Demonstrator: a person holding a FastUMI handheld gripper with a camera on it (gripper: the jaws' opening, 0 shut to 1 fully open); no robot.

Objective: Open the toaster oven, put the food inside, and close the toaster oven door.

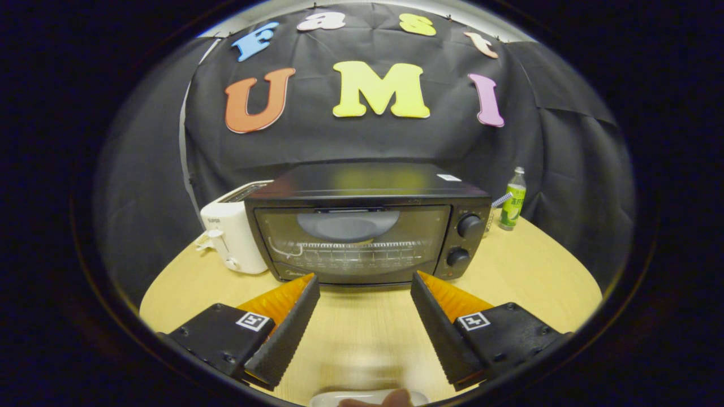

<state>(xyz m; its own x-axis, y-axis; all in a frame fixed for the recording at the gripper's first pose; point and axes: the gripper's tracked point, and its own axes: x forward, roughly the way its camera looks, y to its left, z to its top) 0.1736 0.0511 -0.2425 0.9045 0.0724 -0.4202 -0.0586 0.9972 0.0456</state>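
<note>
- My fingers (365, 282) stand wide apart and hold nothing; only bare bench (362, 333) shows between them. I judge the wide gap suits either reaching for a handle or for food, and the scene alone does not settle which.
- Below and behind the fingertips, close to me, lies the rim of a pale plate (367, 398) with something brownish on it, likely the food (390, 399). It is too cut off to say what it is.
- Just ahead of the fingertips stands the oven (367, 226), square on to me. That squareness makes a straight approach to the door easy.
- Its door (350, 240) is up and shut, with the handle (348, 224) along the top of the glass. A rack shows through the glass; I see nothing resting on it, though the glass is dim.
- With the door shut and food apparently on the plate near me, the food seems to be outside the oven. I can't be sure, since the plate is barely in view.
- Two knobs (469, 225) sit to the right of the door, beyond my right finger.
- A white toaster (232, 240) stands touching or just beside the oven, beyond my left finger.
- A green bottle (513, 200) stands farther off, beyond the oven's right corner, well out of the way of the door's swing.
</note>
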